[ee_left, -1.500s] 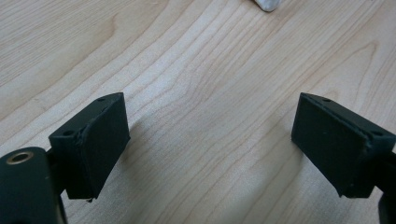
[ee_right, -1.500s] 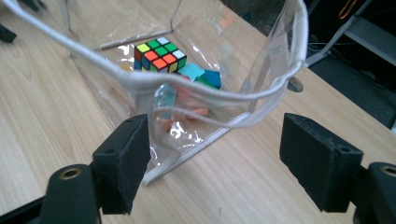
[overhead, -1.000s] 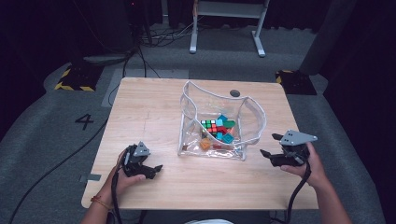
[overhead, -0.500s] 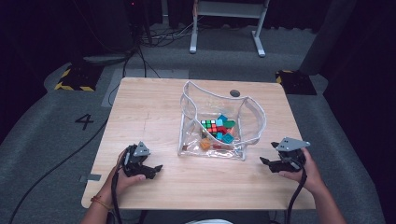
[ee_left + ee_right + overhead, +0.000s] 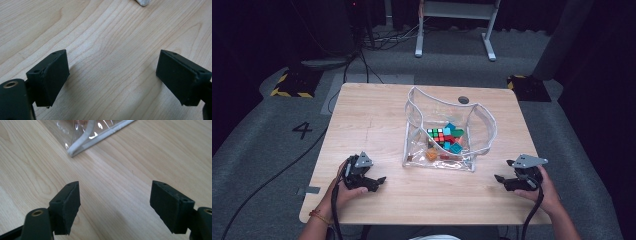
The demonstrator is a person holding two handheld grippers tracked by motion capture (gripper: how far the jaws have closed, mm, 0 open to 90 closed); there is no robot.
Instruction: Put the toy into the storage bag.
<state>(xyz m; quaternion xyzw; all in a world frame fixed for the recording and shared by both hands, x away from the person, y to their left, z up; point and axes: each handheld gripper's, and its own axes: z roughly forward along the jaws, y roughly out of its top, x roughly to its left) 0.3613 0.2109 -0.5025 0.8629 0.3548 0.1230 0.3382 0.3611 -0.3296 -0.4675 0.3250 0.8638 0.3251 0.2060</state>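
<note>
A clear plastic bag (image 5: 447, 132) with white piping stands open in the middle of the wooden table (image 5: 372, 120). Inside it lie a Rubik's cube (image 5: 438, 135) and several small coloured toys. My left gripper (image 5: 374, 183) rests on the table near the front left, open, with bare wood between its jaws (image 5: 112, 77). My right gripper (image 5: 503, 181) sits near the front right, open and empty (image 5: 115, 205). A corner of the bag (image 5: 82, 145) lies just ahead of the right gripper's jaws.
A round grommet hole (image 5: 463, 100) sits in the table behind the bag. Cables trail from both grippers over the front edge. On the floor lie black cables, yellow-black striped blocks (image 5: 292, 85) and a white frame's legs (image 5: 452, 30).
My right gripper has come down and inward to the tabletop at the front right. The left gripper and the bag have stayed put.
</note>
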